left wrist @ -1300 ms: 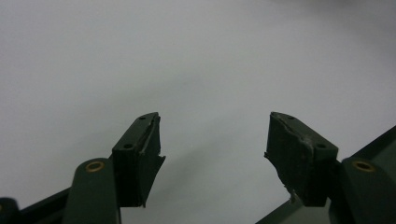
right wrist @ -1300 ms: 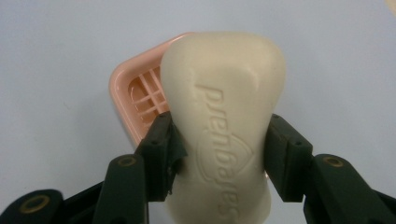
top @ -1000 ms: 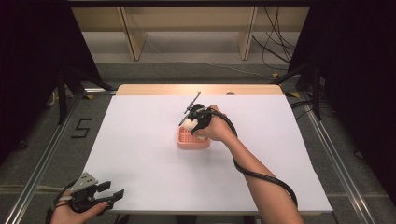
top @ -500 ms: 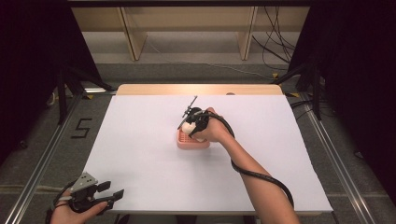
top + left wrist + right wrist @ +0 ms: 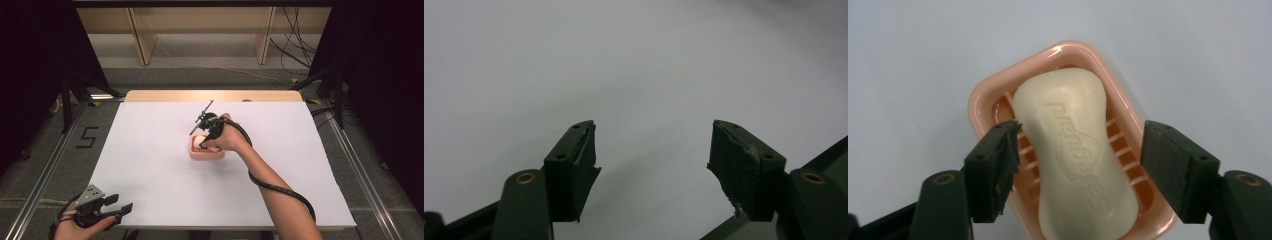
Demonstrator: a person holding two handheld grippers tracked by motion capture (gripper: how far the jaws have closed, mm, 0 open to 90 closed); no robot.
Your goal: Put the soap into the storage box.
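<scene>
Straddling soap (image 5: 1075,155) in dish (image 5: 983,102), right gripper (image 5: 1080,170) spread; centre, then squeeze gently; left gripper (image 5: 651,165) spread, near-left

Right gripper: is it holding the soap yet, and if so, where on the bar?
Nothing is held. The right gripper is open, its jaws standing either side of the soap bar in the pink dish, with gaps showing. The left gripper is open over bare table.
</scene>
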